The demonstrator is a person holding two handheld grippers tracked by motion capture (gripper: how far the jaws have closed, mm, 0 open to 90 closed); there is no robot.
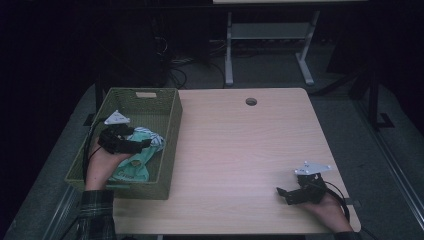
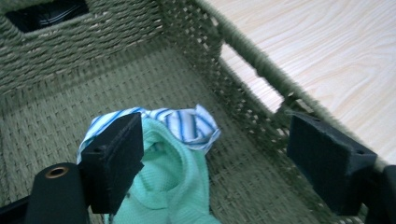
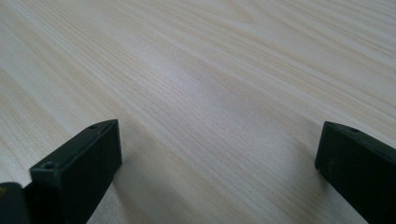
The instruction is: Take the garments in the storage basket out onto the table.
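Note:
A green woven basket (image 1: 172, 145) stands on the left side of the light wooden table (image 1: 240, 145). A mint-green cloth (image 1: 135, 167) and a blue-and-white striped cloth (image 1: 152, 136) lie crumpled inside it. My left gripper (image 1: 144, 145) is down inside the basket, just above the cloths, and it is open. In the left gripper view the jaws of my left gripper (image 2: 212, 140) stand wide apart, with the mint cloth (image 2: 177, 182) and the striped cloth (image 2: 187, 123) beside the left jaw and the basket wall (image 2: 252, 51) by the right jaw. My right gripper (image 1: 287, 187) rests near the table's front right, open over bare wood (image 3: 210, 70).
A round cable hole (image 1: 251, 101) sits near the table's far edge. Behind the table, the white legs of another desk (image 1: 229, 50) and some cables stand on the dark floor. The basket has a handle cut-out (image 2: 46, 14) in its far wall.

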